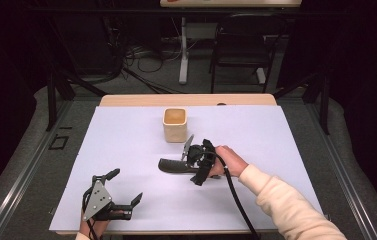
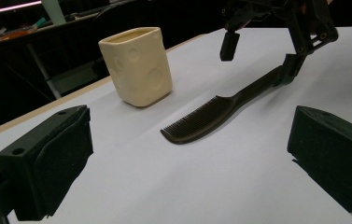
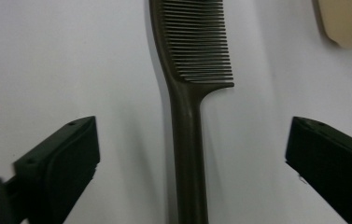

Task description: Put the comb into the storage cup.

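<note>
Right gripper view is showing the right gripper (image 3: 190,154) straddling, wide open, the comb's (image 3: 190,93) handle; at five o'clock from the cup (image 1: 175,125), it is looking light, stiff, slippery.

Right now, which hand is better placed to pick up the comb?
The right. Its gripper is over the comb's handle, open fingers on either side. The left gripper sits open near the table's front edge, away from it.
</note>
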### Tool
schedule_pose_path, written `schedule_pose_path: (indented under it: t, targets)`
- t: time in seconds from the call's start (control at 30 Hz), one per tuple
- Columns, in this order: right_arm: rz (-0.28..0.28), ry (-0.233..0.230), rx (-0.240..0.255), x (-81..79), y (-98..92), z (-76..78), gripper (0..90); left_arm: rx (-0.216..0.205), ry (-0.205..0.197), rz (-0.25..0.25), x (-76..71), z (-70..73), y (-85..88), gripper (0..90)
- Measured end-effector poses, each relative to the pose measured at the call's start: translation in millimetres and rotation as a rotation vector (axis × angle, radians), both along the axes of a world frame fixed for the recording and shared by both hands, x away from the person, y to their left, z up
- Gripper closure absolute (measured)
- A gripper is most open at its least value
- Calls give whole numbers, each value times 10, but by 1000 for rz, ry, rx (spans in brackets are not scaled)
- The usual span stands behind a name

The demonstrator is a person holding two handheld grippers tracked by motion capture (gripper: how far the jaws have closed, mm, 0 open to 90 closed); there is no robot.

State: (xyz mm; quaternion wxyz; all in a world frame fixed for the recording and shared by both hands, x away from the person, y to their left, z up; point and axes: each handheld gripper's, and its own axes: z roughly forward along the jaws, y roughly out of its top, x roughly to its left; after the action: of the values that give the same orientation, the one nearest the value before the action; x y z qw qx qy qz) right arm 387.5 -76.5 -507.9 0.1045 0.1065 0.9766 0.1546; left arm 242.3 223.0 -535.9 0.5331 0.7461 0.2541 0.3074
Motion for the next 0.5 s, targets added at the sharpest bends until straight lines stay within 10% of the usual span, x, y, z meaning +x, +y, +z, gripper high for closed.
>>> schedule_pose_path:
  t: [0.2,0.5]
  targets:
    - [16,2,-61,8,65,-10,465,-2,8,3,-6,-8,16,0]
    - [51,17,-138,26,187,-52,595,2,19,-3,1,-11,3,0]
